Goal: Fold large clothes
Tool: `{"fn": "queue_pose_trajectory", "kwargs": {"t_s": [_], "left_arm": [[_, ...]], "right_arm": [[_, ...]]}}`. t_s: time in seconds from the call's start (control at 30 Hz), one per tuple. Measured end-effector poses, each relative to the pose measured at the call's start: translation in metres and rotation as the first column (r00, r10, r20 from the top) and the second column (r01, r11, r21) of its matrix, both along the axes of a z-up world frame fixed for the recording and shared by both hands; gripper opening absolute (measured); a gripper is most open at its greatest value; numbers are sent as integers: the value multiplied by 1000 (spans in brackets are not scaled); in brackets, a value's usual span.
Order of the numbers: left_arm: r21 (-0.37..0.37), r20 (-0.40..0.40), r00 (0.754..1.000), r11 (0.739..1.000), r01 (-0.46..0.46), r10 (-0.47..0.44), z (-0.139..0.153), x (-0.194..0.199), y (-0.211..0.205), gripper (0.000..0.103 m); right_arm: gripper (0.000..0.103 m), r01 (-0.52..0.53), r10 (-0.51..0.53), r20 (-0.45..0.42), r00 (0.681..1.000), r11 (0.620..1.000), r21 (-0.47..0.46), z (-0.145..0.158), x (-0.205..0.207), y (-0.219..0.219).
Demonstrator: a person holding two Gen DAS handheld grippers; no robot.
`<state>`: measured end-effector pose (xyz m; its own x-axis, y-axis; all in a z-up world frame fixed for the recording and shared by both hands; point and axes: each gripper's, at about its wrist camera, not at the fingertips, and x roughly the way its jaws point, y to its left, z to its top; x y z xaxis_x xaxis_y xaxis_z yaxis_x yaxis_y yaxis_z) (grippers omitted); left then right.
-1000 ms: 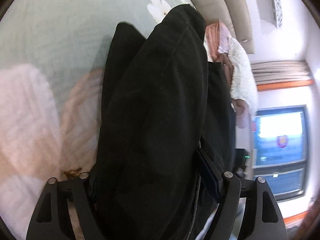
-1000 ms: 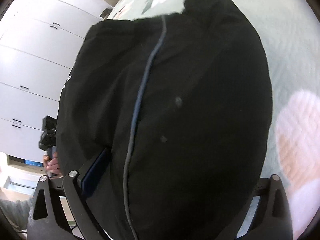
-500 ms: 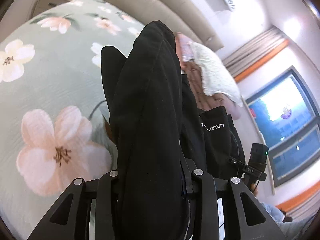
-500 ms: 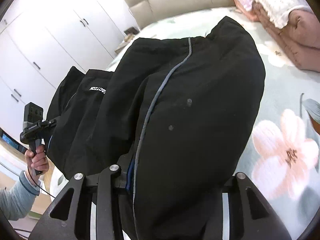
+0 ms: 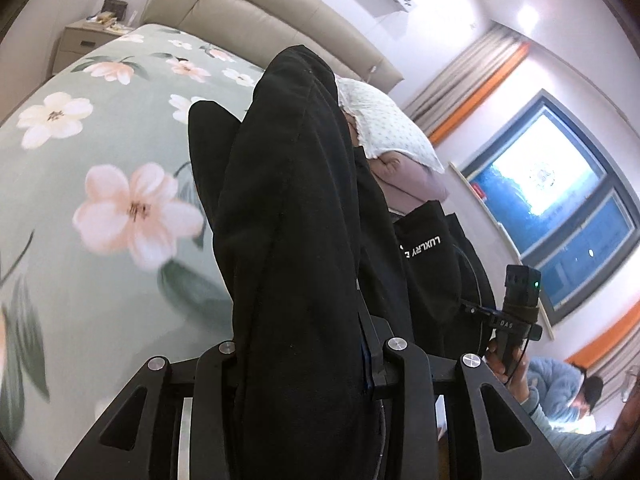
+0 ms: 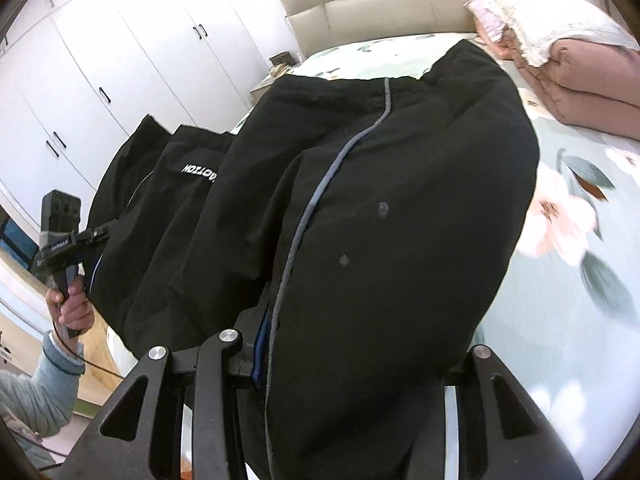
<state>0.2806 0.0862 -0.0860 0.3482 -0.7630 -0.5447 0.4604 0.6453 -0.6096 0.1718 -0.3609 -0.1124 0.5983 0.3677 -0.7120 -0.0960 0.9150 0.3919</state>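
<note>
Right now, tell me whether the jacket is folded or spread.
Neither: the jacket hangs bunched, lifted off the bed, clamped by both grippers.

Black garment [image 5: 296,240] is lifted clear of floral bedspread [image 5: 100,152], once filling both views; headboard [image 6: 384,4] is now revealed at 12 o'clock.

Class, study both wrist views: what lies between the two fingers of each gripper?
Black garment fabric fills the gap between the fingers of the left gripper in the left wrist view, and of the right gripper in the right wrist view.

right tool [image 6: 344,344]: clamped on black garment [image 6: 400,200] | garment bunched above floral bedsheet [image 6: 568,264] | wardrobe [image 6: 100,60] left
</note>
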Motion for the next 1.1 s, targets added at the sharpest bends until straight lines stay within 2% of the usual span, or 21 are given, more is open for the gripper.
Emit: {"fn": "queue_pose_trajectory", "kwargs": {"t_s": [0.13, 0.2, 0.3, 0.37, 0.4, 0.43, 0.47, 0.5, 0.53, 0.57, 0.6, 0.63, 0.67, 0.7, 0.77, 0.87, 0.93, 0.97, 1.0, 1.03, 1.1], "left_arm": [[-3, -28, 1000, 1000, -4, 4, -2, -36, 12, 36], [5, -51, 999, 1000, 4, -3, -7, -44, 17, 36], [-7, -91, 996, 1000, -7, 6, -33, -38, 24, 36], [-23, -155, 987, 999, -49, 44, -65, -25, 30, 37], [-20, -202, 977, 997, -70, 64, -84, -21, 36, 38], [-8, -273, 957, 995, -102, 96, -108, -15, 42, 42], [22, -329, 936, 992, -122, 123, -130, -12, 48, 47], [75, -379, 912, 988, -138, 156, -156, -10, 59, 52], [86, -438, 882, 985, -151, 173, -180, -10, 72, 61], [-11, -483, 864, 985, -170, 143, -192, -12, 85, 61], [-105, -517, 848, 974, -201, 119, -198, -18, 101, 61], [-115, -527, 841, 970, -214, 123, -196, -23, 112, 61], [-89, -507, 850, 972, -217, 144, -188, -27, 120, 61], [-46, -459, 871, 974, -221, 176, -174, -32, 125, 61], [94, -318, 914, 968, -233, 251, -133, -43, 123, 59], [186, -102, 961, 954, -234, 255, -75, -60, 97, 59], [204, -4, 974, 954, -219, 225, -54, -71, 75, 59], [229, 48, 977, 950, -214, 208, -46, -76, 57, 59], [249, 68, 976, 944, -215, 205, -46, -77, 48, 60], [281, 73, 976, 935, -218, 206, -51, -77, 35, 60], [367, 45, 979, 908, -201, 199, -75, -73, 13, 60]], "right_arm": [[44, 52, -52, -33, 998, 999, 6, 4, -55, 24], [44, 65, -64, -65, 996, 998, 9, -2, -67, 30], [44, 81, -80, -110, 991, 997, 9, -21, -66, 36], [46, 108, -104, -153, 983, 994, 21, -48, -64, 26], [47, 128, -122, -179, 976, 992, 19, -62, -63, 16], [50, 159, -149, -231, 961, 987, 23, -82, -59, 10], [52, 203, -182, -300, 936, 978, 40, -107, -58, 0], [63, 241, -211, -335, 918, 969, 50, -124, -56, -9], [76, 277, -232, -360, 904, 958, 76, -139, -57, -19], [76, 322, -248, -386, 888, 936, 139, -155, -64, -31], [76, 374, -259, -413, 873, 899, 227, -168, -74, -44], [76, 411, -260, -432, 863, 859, 304, -176, -84, -53], [76, 433, -271, -436, 858, 839, 330, -175, -90, -58], [77, 442, -292, -427, 856, 840, 313, -170, -97, -59], [79, 443, -346, -372, 861, 871, 214, -147, -110, -57], [80, 433, -427, -185, 885, 901, -10, -88, -138, -23], [80, 415, -423, -71, 903, 904, -100, -62, -146, 7], [80, 409, -417, -49, 907, 903, -129, -55, -130, 19], [80, 392, -403, -49, 914, 907, -151, -54, -123, 38], [80, 373, -388, -71, 919, 913, -162, -61, -121, 54], [80, 358, -386, -129, 913, 913, -196, -82, -112, 58]]}}
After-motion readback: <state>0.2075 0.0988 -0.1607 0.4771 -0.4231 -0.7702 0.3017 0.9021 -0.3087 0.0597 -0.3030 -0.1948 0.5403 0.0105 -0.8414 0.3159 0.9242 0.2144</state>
